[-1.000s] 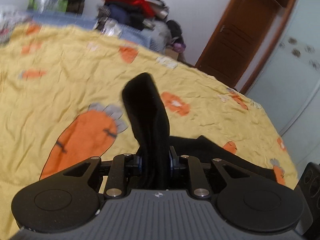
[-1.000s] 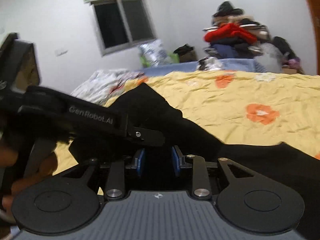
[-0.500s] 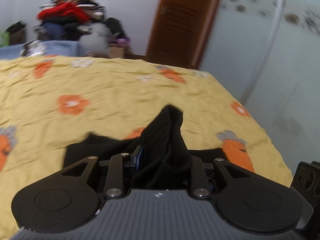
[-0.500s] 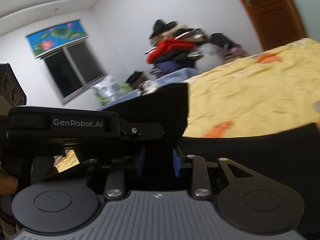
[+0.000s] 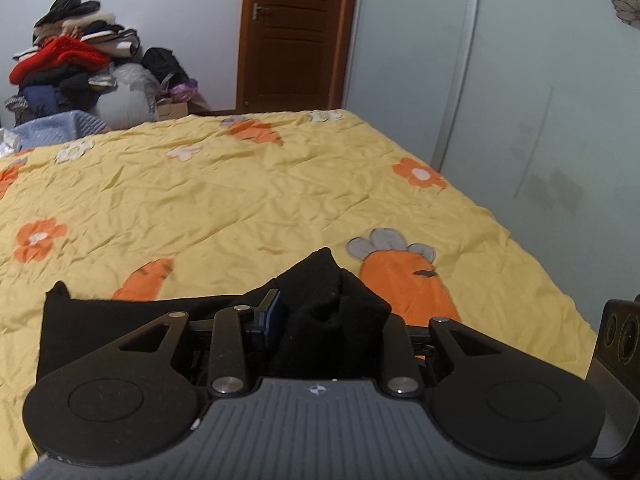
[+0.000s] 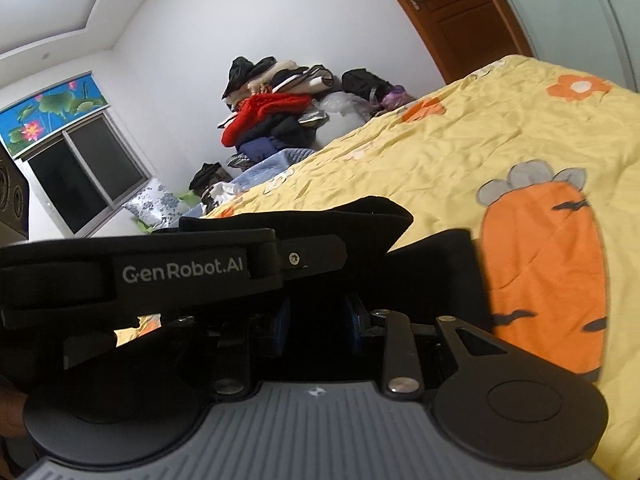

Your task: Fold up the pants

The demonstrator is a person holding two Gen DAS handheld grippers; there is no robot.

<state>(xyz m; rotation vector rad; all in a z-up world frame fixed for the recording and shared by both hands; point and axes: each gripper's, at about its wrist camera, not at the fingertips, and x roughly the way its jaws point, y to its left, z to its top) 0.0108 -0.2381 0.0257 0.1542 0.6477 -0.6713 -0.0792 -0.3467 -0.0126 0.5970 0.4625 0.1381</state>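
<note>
Both ends carried over together so the fold lands square: left hand-held gripper (image 5: pixel 320 320), jaws just easing apart, bunched black pants (image 5: pixel 332 300) between them; right hand-held gripper (image 6: pixel 320 316) clenched on cloth at six o'clock over the bed (image 5: pixel 240 192).

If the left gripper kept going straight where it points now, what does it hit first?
Probably the bunched black fabric pants already between the left gripper jaws, which have just been opening; beyond them, likely the yellow carrot-print quilt. Depth is unclear.
</note>
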